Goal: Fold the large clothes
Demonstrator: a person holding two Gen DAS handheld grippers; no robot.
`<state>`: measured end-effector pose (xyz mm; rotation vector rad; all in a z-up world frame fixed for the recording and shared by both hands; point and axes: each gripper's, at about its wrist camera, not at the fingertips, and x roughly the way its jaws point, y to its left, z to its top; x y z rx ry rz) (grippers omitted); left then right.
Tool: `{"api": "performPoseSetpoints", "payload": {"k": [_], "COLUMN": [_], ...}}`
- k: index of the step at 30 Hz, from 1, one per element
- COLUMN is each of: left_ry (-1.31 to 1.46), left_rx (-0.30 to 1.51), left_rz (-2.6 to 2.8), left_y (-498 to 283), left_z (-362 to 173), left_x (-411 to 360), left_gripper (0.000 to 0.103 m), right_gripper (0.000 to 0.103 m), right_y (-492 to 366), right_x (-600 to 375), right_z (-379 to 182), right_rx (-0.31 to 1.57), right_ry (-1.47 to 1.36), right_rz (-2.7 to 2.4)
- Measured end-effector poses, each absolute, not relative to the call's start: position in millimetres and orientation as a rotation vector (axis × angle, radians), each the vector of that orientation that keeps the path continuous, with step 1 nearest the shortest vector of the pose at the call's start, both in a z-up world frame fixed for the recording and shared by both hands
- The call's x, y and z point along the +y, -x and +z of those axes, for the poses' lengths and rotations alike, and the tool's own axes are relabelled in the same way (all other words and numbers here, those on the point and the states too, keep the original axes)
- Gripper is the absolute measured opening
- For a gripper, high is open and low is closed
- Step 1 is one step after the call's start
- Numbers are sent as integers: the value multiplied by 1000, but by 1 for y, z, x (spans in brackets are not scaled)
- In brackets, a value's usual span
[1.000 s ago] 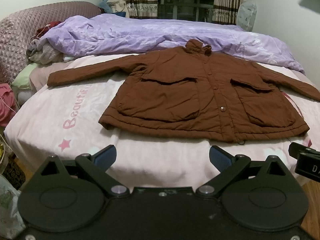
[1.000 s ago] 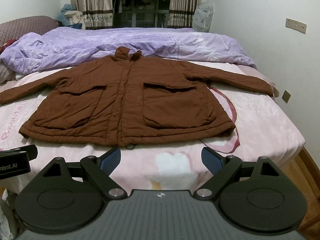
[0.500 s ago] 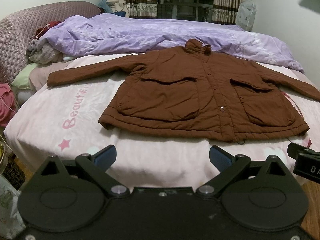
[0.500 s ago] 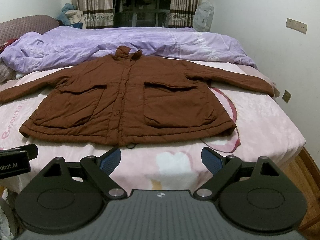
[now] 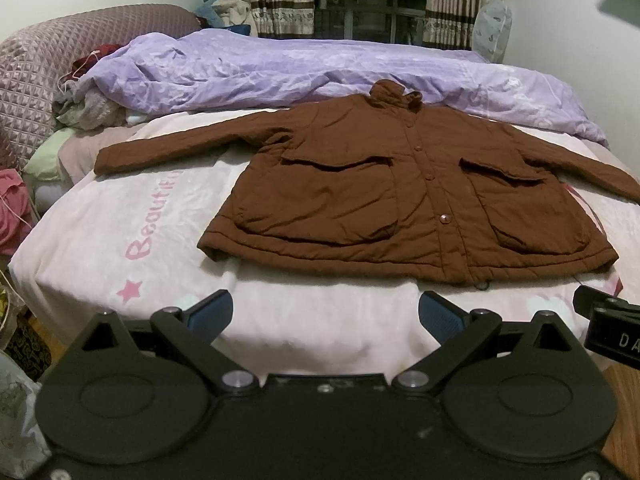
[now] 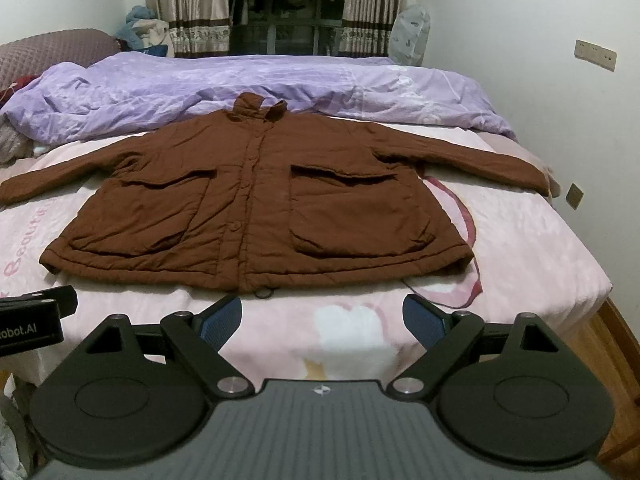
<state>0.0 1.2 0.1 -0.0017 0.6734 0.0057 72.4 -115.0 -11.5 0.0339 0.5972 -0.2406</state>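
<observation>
- Lying flat on the bed, the brown coat is spreading both sleeves.
- Bunching behind its collar, a purple duvet is touching it.
- Left tongs and right tongs are hovering spread, short of the hem.

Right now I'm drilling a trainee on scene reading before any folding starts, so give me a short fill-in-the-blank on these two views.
1. The brown jacket lies spread flat with both sleeves stretched ____.
2. Behind the jacket's collar lies a ____ duvet.
3. Both the left tongs and the right tongs are ____, holding nothing.
4. The jacket rests on a ____ sheet printed with a star.

Missing words: out; purple; open; pink
</observation>
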Motion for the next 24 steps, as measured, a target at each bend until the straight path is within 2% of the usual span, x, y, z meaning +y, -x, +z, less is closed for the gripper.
{"api": "performPoseSetpoints", "payload": {"k": [24], "left_ry": [-3], "left_rx": [673], "left_rz": [6], "left_y": [-1], "left_z": [1], "left_x": [0], "left_gripper": [102], "right_gripper": [103], "right_y": [-72], "right_x": [-114], "right_z": [-13], "right_rx": [598], "right_ry": [-31], "right_rz": [-240]}}
